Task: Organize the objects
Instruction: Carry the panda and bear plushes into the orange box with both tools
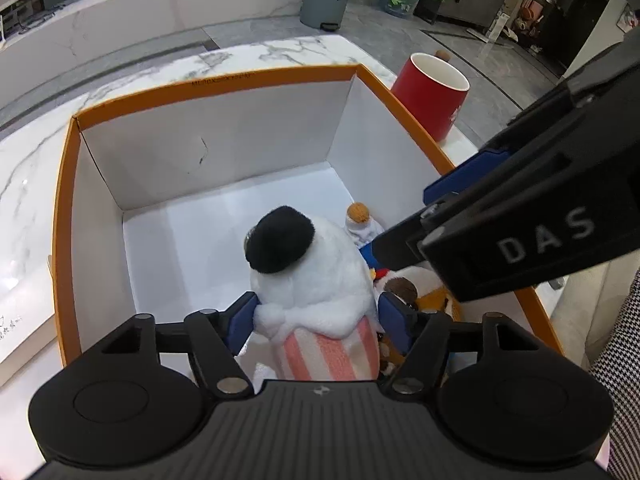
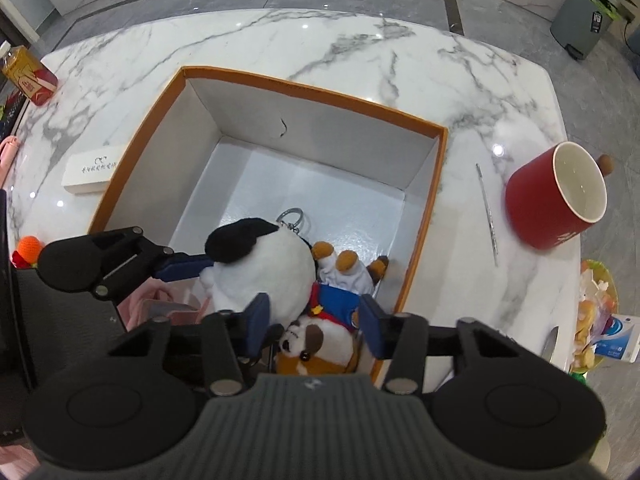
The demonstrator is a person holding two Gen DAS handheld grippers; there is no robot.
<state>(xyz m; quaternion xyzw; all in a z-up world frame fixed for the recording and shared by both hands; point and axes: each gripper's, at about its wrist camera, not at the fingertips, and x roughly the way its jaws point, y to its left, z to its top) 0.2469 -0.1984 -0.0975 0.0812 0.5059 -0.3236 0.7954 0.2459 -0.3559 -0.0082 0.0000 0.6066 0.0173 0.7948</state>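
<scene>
Two toys crowd the box's point(image 2: 140, 136) near right corner: my left gripper point(image 1: 316, 320) pinches the white plush point(image 1: 316, 276) beside the dog plush point(image 2: 316, 340) — my right gripper point(image 2: 316, 328), spread wide, straddles the dog. Releasing carelessly risks snagging the keyring point(image 2: 294, 216).

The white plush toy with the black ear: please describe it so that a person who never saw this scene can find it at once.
Find the orange box with white inner walls on the marble table. Inside, at its near end, the white plush toy is held between the pads of the left gripper. Unlike the brown-and-white dog plush in blue clothes beside it, it is round and white, with a black ear and pink-striped body.
</scene>
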